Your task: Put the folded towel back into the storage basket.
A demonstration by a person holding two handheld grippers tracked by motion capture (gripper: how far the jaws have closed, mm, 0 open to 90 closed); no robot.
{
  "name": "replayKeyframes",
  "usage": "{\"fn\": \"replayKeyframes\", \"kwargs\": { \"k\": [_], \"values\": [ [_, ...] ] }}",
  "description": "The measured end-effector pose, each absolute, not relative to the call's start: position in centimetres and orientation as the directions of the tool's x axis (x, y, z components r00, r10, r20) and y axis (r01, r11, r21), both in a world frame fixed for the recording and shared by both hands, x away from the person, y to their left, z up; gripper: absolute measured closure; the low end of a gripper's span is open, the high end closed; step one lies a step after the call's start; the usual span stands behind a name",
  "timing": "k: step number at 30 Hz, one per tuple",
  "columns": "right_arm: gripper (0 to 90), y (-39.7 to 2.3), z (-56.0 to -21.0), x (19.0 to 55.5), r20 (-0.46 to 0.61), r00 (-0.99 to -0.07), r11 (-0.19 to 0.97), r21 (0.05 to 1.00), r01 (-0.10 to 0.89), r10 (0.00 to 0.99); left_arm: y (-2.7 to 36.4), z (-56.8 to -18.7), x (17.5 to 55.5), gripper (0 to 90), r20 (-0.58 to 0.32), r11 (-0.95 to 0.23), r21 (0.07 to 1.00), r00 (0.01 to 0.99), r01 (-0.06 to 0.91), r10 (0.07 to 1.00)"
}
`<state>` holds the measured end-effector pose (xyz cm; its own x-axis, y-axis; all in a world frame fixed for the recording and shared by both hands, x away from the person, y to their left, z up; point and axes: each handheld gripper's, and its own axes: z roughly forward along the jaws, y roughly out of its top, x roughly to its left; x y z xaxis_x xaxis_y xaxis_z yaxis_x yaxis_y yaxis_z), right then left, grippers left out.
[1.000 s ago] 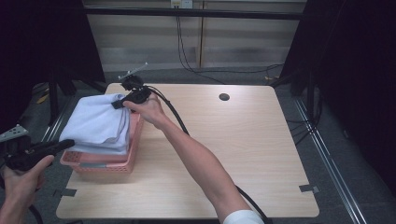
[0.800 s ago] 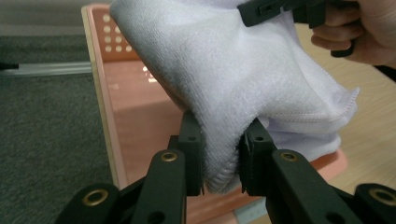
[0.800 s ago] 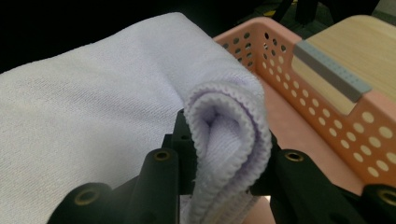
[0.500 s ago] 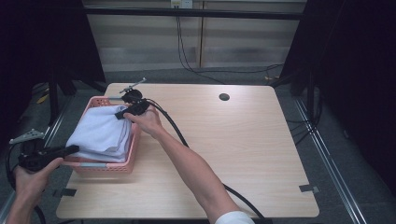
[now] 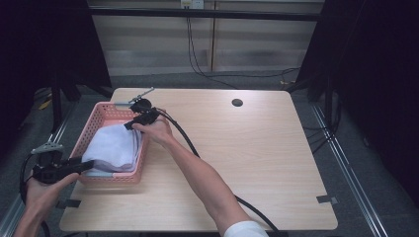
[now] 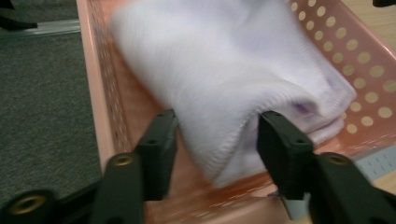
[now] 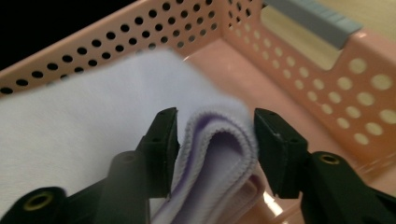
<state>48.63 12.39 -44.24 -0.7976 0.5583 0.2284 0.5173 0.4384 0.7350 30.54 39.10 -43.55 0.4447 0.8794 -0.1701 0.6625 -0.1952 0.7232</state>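
Inside pink basket (image 5: 101,114), folded towel (image 5: 114,147), jaws just opened astride its corners

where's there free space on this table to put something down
The wooden table is bare from the right forearm across to its right edge, apart from a small dark hole near the far edge. The left end is crowded: pink basket, folded towel, left gripper and right gripper.
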Motion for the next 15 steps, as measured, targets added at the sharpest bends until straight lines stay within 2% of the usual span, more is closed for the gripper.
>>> {"fn": "replayKeyframes", "kwargs": {
  "k": [5,9,15],
  "values": [
    [42.4,11.3,-43.1,48.7,0.24,-0.799,0.41,0.756,0.51,0.551,39.0,-41.9,29.9,38.2,-0.177,-0.168,0.76,0.449,0.628,0.876],
    [42.4,10.1,-42.3,48.3,0.238,-0.812,0.399,0.775,0.49,0.534,38.2,-41.5,29.6,38.7,-0.197,-0.145,0.772,0.45,0.618,0.871],
    [41.0,5.4,-41.3,46.8,0.235,-0.831,0.382,0.802,0.459,0.504,34.7,-41.0,29.0,39.9,-0.194,-0.153,0.792,0.482,0.591,0.854]
  ]
}}
